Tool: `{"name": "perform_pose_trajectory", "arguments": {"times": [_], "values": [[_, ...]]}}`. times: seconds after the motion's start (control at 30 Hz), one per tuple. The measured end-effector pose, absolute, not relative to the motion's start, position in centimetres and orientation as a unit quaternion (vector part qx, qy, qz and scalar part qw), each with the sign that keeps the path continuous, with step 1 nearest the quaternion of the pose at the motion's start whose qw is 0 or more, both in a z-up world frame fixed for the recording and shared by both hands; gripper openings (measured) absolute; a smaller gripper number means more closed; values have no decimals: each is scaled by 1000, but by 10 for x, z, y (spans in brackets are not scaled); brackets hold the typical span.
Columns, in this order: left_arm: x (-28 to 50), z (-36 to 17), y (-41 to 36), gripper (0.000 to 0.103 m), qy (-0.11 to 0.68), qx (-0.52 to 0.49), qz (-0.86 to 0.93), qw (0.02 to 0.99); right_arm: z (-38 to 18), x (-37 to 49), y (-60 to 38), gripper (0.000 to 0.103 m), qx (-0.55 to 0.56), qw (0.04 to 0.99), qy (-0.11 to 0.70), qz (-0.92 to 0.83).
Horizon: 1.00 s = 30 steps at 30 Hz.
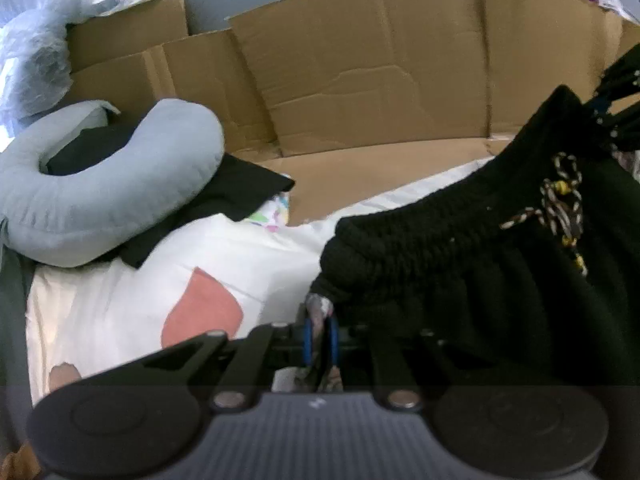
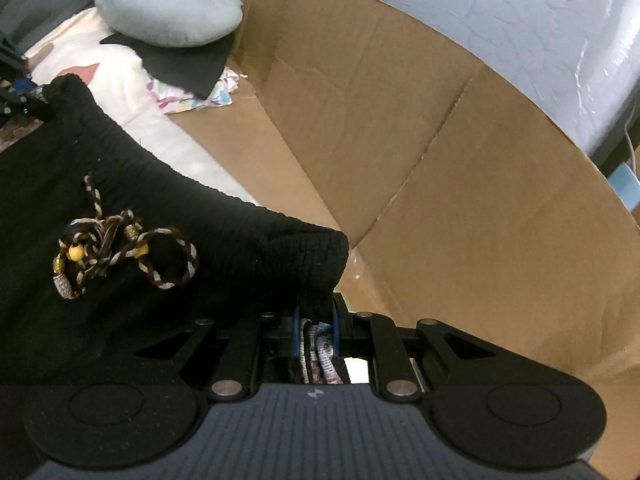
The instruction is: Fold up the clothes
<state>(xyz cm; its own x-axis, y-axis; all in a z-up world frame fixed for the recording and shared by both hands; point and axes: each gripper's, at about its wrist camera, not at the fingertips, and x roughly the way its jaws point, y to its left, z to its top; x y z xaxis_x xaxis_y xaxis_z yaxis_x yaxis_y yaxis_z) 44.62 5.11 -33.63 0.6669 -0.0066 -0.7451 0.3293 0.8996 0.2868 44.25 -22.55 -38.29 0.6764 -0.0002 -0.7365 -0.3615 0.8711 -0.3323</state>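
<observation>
Both tongs are clamped on the ribbed elastic waistband of a black knit garment (image 1: 500, 248), left tongs (image 1: 320, 336) at one end, right tongs (image 2: 316, 328) at the other. The cloth stretches between them, its braided, beaded drawstring (image 2: 120, 248) dangling midway, above a white bed sheet (image 1: 132, 292).

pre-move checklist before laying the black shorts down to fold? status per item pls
1. Left gripper shut on one waistband corner of the black shorts: ok.
2. Right gripper shut on the other corner: ok.
3. Waistband taut between grippers: not ok, it sags.
4. Drawstring clear of the fingers: ok.
5. White sheet bare below: ok near the grippers; neck pillow and dark cloth sit further back.
6. Legs hanging untwisted: cannot tell.
</observation>
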Motion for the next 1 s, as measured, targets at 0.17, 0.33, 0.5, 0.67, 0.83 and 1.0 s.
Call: {"name": "perform_pose_trajectory", "arguments": {"times": [0.17, 0.33, 0.5, 0.67, 0.83, 1.0], "values": [[463, -335, 51, 9, 396, 213, -78, 890, -384, 463, -219, 13, -234, 886, 390, 95], [483, -339, 49, 9, 398, 221, -66, 888, -395, 476, -222, 13, -223, 881, 406, 95], [501, -363, 43, 12, 432, 223, -59, 872, -407, 490, -225, 14, -212, 876, 423, 95], [501, -368, 40, 30, 445, 224, -61, 865, -419, 503, -228, 35, -201, 871, 439, 95], [491, -347, 52, 51, 430, 192, -49, 881, -400, 490, -249, 44, -170, 881, 428, 109], [471, -325, 50, 58, 419, 152, -58, 893, -380, 475, -270, 44, -149, 887, 422, 116]]}}
